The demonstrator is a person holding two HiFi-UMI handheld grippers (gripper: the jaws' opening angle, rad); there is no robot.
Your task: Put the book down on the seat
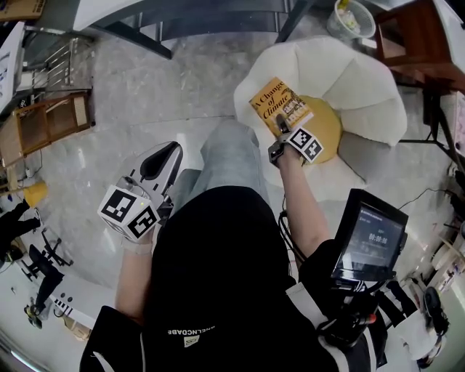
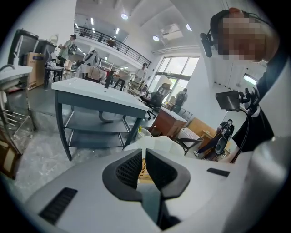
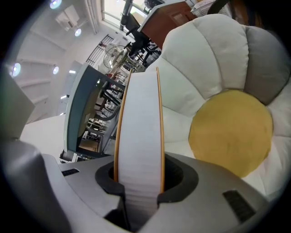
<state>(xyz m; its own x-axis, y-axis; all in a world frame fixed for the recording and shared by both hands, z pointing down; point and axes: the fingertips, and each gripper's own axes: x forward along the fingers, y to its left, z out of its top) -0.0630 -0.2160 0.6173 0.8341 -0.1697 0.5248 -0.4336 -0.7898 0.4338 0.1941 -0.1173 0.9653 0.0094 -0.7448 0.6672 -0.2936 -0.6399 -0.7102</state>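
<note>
**Book held over flower-shaped seat**

The right hand-held gripper point(image 1: 282, 123) clamps its jaws on the page edge of an orange book point(image 1: 280, 105), holding it above the white seat's point(image 1: 363, 87) left edge, beside the yellow centre point(image 1: 328, 129). The left hand-held gripper point(image 1: 166, 161) hangs well apart, jaws together and empty. Beyond the seat, a clear tub point(image 1: 351, 20) holds something yellow-green.

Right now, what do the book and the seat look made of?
Book: paper with an orange card cover, probably a paperback; a white block of page edges shows in the right gripper. Seat: soft matte fabric, likely stuffed; puffy white petals around a yellow centre.
</note>
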